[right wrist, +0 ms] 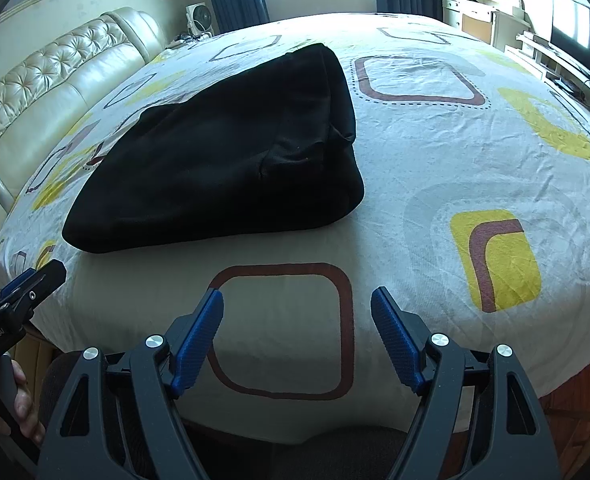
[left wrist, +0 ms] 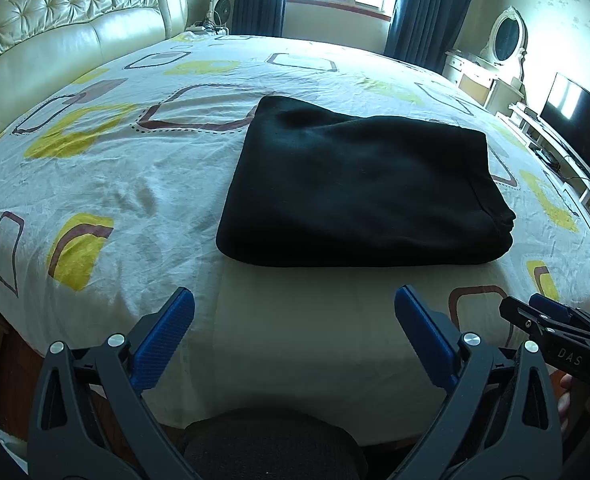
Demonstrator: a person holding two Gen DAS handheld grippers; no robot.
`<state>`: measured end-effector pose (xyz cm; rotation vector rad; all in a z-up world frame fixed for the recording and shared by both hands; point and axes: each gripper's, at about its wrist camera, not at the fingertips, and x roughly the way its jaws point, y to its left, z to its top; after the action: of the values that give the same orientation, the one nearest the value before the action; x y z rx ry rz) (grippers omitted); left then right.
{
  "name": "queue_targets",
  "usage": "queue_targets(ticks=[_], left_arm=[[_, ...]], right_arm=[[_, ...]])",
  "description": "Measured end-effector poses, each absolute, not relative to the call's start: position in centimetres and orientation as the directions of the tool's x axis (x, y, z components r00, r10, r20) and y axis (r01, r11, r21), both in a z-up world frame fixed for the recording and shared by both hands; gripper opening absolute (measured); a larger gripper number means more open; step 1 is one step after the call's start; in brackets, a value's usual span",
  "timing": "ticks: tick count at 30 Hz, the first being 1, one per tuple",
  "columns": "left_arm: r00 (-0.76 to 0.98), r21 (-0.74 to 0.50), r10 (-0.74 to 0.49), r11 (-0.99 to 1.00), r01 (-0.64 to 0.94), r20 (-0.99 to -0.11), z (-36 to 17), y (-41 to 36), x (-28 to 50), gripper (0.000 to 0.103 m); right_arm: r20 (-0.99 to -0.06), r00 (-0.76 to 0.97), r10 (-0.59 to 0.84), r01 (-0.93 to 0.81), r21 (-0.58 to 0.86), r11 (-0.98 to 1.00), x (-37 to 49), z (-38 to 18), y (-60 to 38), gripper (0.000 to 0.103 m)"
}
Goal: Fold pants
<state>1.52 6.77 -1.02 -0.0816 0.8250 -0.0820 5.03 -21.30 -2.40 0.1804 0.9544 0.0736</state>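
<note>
Pants: the black pants [left wrist: 359,184] lay as a compact, layered rectangle on the bed [left wrist: 143,184], set in from its near edge and well short of the headboard [left wrist: 67,36] side.
Fold state: by the look of it, the folding was all but finished; stacked layers showed at the bundle's right end [left wrist: 503,224].
Long axis: it ran roughly along the bed's near edge, left to right in the left wrist view.
Pointing: the thick open end with the stacked hems or waistband faced the bed's right side, towards the television [left wrist: 579,128]; the smooth folded edge faced the headboard side. Which was waist and which was cuff I could not tell.
Left gripper: the left gripper [left wrist: 295,312] hung over the near edge of the bed, jaws wide apart, holding nothing, clear of the cloth.
Right gripper: the right gripper [right wrist: 297,308] sat just beside it over the same edge, jaws likewise spread and empty.
Step in hand: probably a last tidy or a pull-back.
Doing it well: any final touch should press flat from above and square the loose right end, not drag the bundle, or the layers would slide.
Risk: the bedsheet [right wrist: 455,140] was wrinkled and could bunch under a push.
</note>
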Motion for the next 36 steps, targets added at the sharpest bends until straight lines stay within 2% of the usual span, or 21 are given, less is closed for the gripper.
queue_targets(ticks=[14,36], left_arm=[[0.645,-0.113,-0.094,0.994,0.012,-0.758,-1.3,7.1,1.9,0.100],[0.700,-0.039,-0.065,0.998,0.053,-0.711,-0.1,6.0,1.4,0.100]], right_arm=[[-0.807,0.572,0.147,0.011,0.186,0.982,5.0,-2.6,-21.2,0.075],[-0.817,0.552,0.166,-0.008,0.194,0.981,5.1,-2.8,-21.2,0.075]])
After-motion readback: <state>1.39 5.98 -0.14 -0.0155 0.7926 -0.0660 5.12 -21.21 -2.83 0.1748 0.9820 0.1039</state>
